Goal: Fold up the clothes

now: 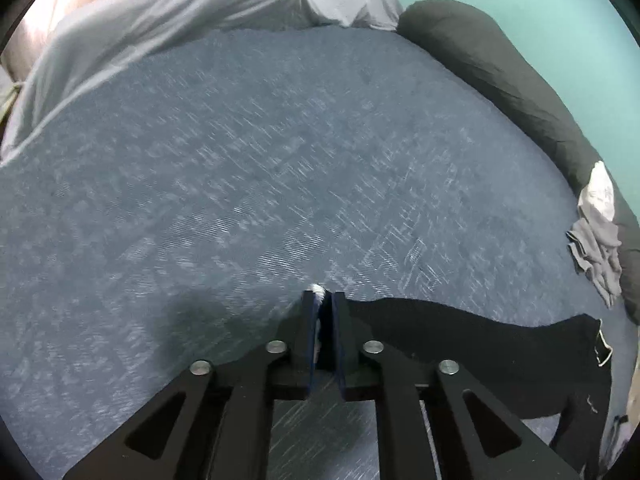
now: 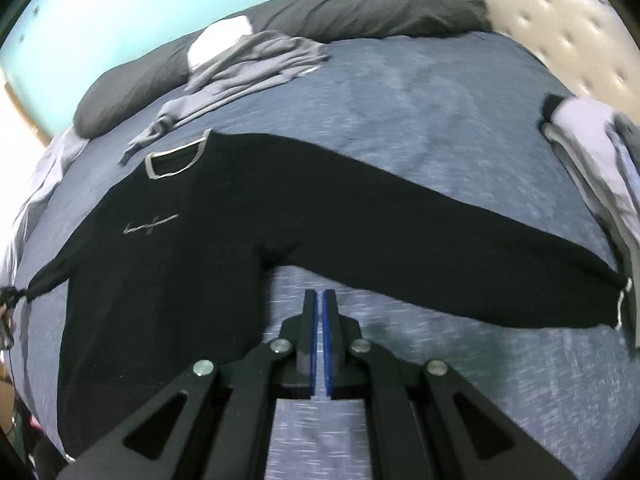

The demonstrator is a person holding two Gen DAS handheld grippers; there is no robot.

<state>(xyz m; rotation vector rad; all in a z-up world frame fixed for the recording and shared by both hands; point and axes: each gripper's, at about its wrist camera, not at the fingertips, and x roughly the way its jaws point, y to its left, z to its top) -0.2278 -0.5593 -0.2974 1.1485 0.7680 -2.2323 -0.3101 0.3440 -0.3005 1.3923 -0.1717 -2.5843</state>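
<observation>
Gripping a Sleeve Cuff

Pinched between the left gripper's (image 1: 323, 300) fingers is, seemingly, the white-edged cuff of the black sweatshirt (image 2: 168, 240), which is spread flat on the blue bedspread (image 2: 420, 120). The right gripper (image 2: 319, 300) is held pressed together, empty, nearby. Farther off, a grey garment (image 2: 248, 68) is crumpled.
</observation>
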